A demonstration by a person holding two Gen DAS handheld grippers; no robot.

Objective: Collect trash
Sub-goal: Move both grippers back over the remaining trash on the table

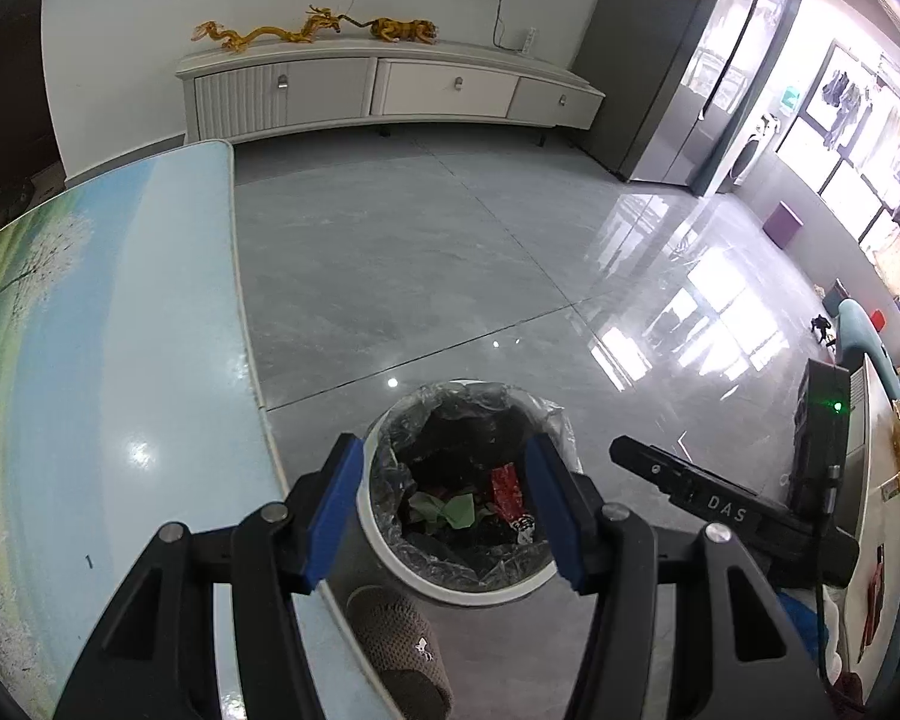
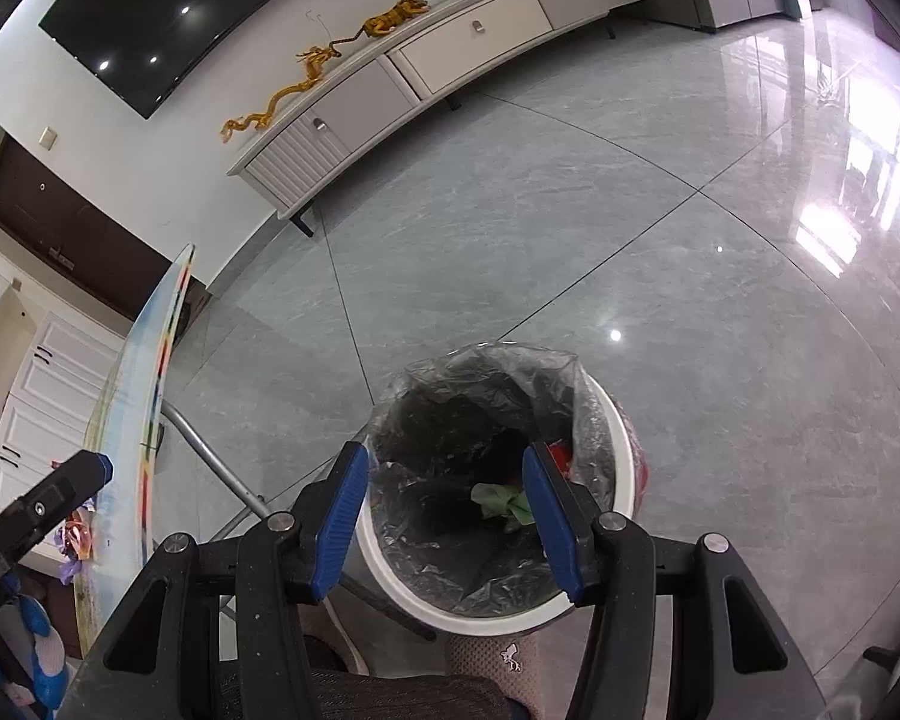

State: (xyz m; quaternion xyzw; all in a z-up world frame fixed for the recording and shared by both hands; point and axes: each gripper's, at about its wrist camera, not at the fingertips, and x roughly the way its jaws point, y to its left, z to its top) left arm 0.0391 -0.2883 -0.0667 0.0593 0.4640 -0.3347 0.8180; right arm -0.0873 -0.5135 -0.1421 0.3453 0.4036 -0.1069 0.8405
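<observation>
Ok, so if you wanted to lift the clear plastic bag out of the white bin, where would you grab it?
Probably the crinkled edge of the clear plastic bag where it folds over the far rim of the round white bin. It stands loose above the rim there, so an open hand-held gripper could pinch it from above.

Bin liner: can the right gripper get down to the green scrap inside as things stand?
Probably yes. The right gripper hangs open and empty over the bin; the green scrap lies uncovered in the liner, and nothing bars the mouth.
</observation>
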